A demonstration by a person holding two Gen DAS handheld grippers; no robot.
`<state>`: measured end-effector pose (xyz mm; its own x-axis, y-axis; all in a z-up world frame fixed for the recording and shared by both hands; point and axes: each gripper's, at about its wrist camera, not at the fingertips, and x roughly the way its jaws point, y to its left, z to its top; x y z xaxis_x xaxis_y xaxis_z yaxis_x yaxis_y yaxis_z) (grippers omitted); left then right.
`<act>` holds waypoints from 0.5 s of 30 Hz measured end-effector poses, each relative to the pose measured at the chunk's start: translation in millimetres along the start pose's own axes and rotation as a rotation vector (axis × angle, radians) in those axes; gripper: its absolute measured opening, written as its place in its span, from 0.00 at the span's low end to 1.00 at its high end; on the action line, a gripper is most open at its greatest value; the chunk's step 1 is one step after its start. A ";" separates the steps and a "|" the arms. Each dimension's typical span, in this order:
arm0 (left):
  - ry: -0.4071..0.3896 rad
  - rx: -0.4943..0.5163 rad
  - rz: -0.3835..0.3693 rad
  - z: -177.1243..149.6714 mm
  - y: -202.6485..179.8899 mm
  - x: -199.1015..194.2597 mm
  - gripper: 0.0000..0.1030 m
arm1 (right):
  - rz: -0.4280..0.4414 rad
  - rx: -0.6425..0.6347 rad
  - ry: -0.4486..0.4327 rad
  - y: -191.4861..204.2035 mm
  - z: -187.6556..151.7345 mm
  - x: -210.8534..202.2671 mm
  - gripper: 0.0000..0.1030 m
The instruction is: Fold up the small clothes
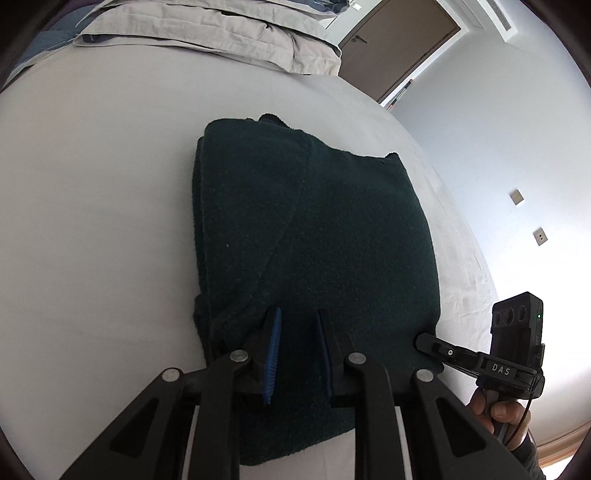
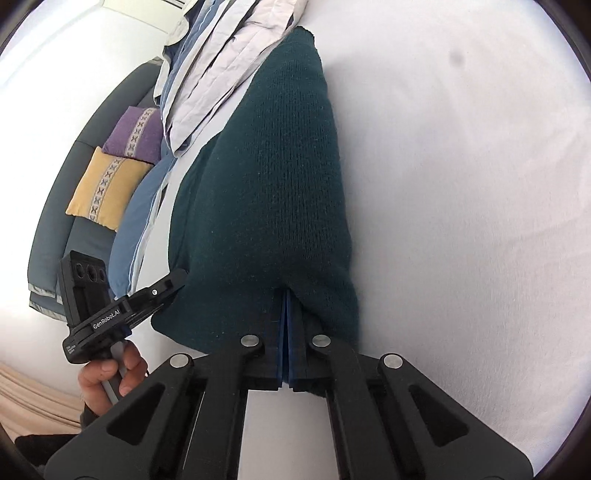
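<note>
Dark green knit sweater [image 1: 314, 236] lies folded into a compact block on the white bed [image 1: 92, 221], layered edges stacked along its left side in the left wrist view. Left gripper [image 1: 298, 350]: jaws open, blue pads apart, poised over the near edge of the sweater with cloth showing in the gap between them; whether the tips touch the cloth cannot be told. Right gripper [image 2: 288, 325]: jaws closed together on the near edge of the sweater [image 2: 266, 184], the knit bunching up and draping over the tips. In the left wrist view the right gripper [image 1: 436, 345] reaches in from the right at the sweater's near right corner, held by a hand [image 1: 495, 411]; white lettering on its body reads "DAS". In the right wrist view the left gripper [image 2: 173, 282] comes in from the left at the sweater's near left edge, held by a hand [image 2: 110, 376]; its body reads "GenRobot.AI", with smaller print below too small to read. Far end of the bed: a folded grey and blue duvet [image 1: 221, 33]. Beyond it, a brown door [image 1: 402, 40]. On the wall at right, two small plates [image 1: 528, 214]. Right wrist view, left side: a grey sofa [image 2: 48, 236] with a yellow cushion [image 2: 107, 188] and a purple cushion [image 2: 136, 133], both with a patterned band.
</note>
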<state>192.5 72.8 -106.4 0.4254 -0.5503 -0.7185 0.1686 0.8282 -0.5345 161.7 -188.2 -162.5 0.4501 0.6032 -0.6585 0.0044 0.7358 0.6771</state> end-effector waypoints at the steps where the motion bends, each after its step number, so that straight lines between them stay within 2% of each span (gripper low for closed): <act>1: -0.002 -0.007 -0.010 -0.2 1.8 -1.4 0.20 | -0.001 0.007 0.004 3.2 -3.6 -4.2 0.00; 3: -0.006 -0.024 -0.022 1.7 3.7 -5.2 0.20 | 0.037 -0.002 -0.013 13.5 -6.7 -15.2 0.06; 5: -0.007 -0.019 -0.021 4.4 -1.1 -7.5 0.23 | 0.066 -0.024 -0.033 17.6 -6.5 -24.8 0.07; 7: 0.005 -0.019 -0.021 5.9 -1.2 -2.3 0.24 | 0.098 -0.007 -0.016 13.3 -11.6 -23.9 0.08; 9: 0.017 -0.042 -0.040 7.9 3.4 5.1 0.24 | 0.038 -0.007 0.041 0.2 -20.8 -9.6 0.08; 11: 0.017 -0.074 -0.062 10.3 8.3 5.6 0.22 | 0.095 0.028 0.033 -11.7 -25.2 -9.7 0.06; 13: 0.017 -0.073 -0.063 11.8 8.0 1.8 0.22 | 0.073 0.021 0.038 -7.5 -22.1 -17.2 0.06; 15: 0.004 -0.053 -0.038 13.6 0.8 -8.4 0.23 | 0.051 -0.016 0.007 5.3 -13.7 -31.1 0.12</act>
<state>201.2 79.6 -94.8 0.4163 -0.5815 -0.6990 0.1366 0.8001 -0.5842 135.5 -198.8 -142.9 0.4432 0.6421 -0.6255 -0.0328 0.7089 0.7045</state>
